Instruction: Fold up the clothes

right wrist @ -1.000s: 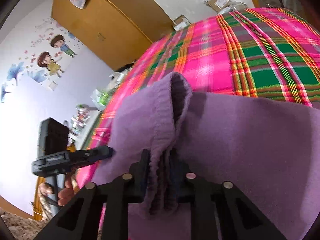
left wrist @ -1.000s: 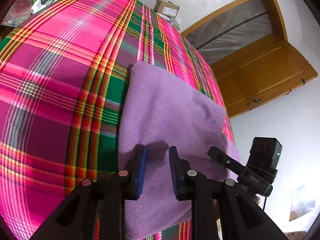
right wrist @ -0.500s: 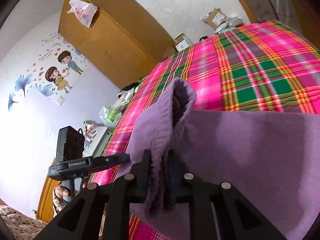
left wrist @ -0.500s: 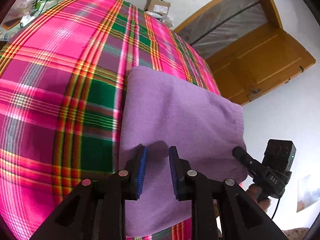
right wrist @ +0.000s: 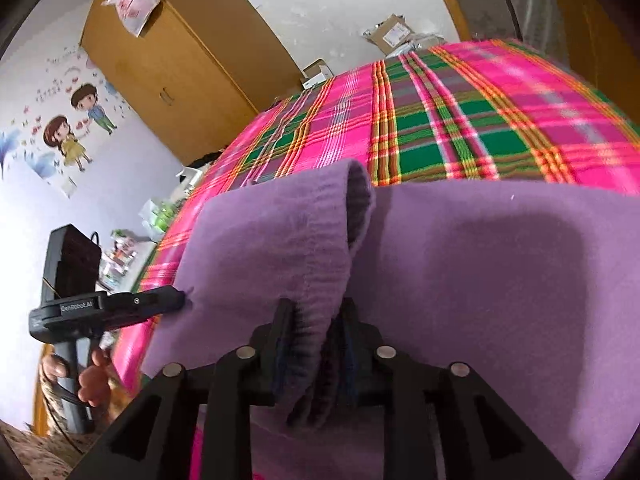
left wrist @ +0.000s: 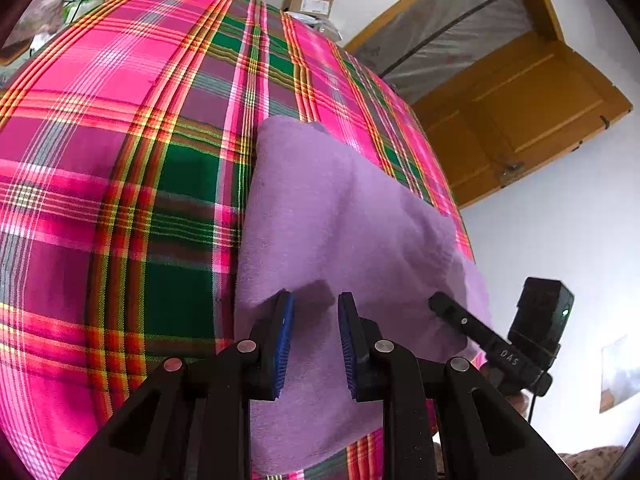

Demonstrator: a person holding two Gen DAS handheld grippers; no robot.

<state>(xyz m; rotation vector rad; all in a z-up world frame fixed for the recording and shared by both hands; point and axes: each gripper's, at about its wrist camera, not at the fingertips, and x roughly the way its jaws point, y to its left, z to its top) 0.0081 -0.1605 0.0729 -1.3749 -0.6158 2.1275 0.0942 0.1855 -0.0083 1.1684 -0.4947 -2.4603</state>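
A folded purple garment (left wrist: 340, 216) lies on the pink and green plaid bed cover (left wrist: 120, 128). My left gripper (left wrist: 314, 300) hovers over the garment's near edge, open, with only the cloth below showing between its blue pads (left wrist: 282, 332). In the right wrist view the garment (right wrist: 500, 272) fills the foreground, and its ribbed cuff (right wrist: 316, 272) arches up and hangs between the jaws of my right gripper (right wrist: 316, 308). Those jaws are opening and the cuff sits loosely in the gap. The left gripper (right wrist: 176, 300) touches the garment's left edge.
A person's hand (right wrist: 92, 376) holds the left gripper's handle. The right gripper (left wrist: 438, 302) shows at the garment's right edge. Cardboard boxes (left wrist: 308, 0) lie beyond the bed's far end, a wooden door (left wrist: 520, 112) stands right, and a wooden wardrobe (right wrist: 168, 60) stands left.
The right gripper's jaws have spread wider around the cuff, which now hangs slacker. The right wrist view has swung a little, showing more of the room. The left gripper has stayed open over the garment.
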